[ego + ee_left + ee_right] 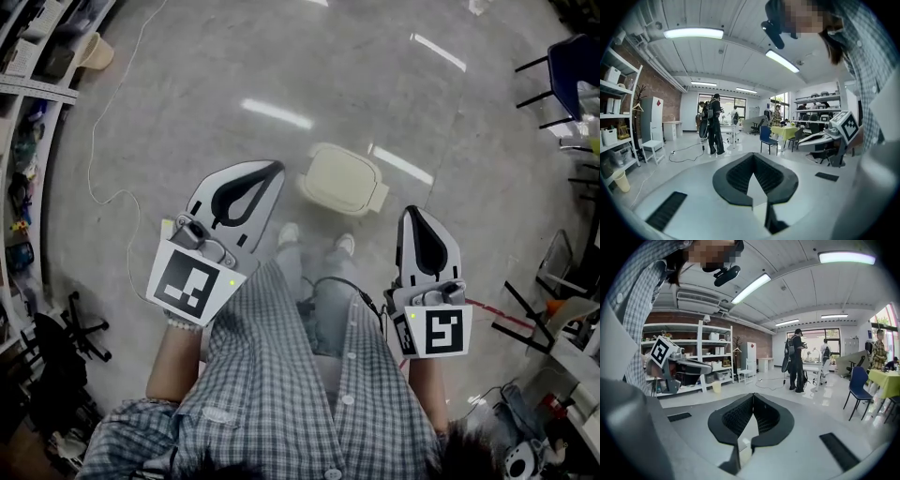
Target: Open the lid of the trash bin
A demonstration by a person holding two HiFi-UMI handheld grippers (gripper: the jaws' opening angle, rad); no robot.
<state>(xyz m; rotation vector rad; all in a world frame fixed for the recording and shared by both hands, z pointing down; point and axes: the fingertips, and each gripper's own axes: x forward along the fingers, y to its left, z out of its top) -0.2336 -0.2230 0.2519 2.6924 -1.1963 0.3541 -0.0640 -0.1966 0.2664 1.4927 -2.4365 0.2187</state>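
Observation:
A cream trash bin (342,178) stands on the grey floor just ahead of the person's feet, with its lid down. My left gripper (275,167) is held at waist height, left of the bin and well above it; its jaws meet at the tips with nothing between them. My right gripper (412,212) hangs to the bin's right, also shut and empty. Both gripper views look level across the room, so neither shows the bin. Closed tips appear in the left gripper (753,154) view and the right gripper (753,394) view.
Shelving (23,112) lines the left wall, with a cream bucket (94,52) by it and a white cable (103,192) trailing over the floor. A blue chair (574,66) stands at the far right, a black chair base (66,328) at lower left. A person (714,124) stands farther off.

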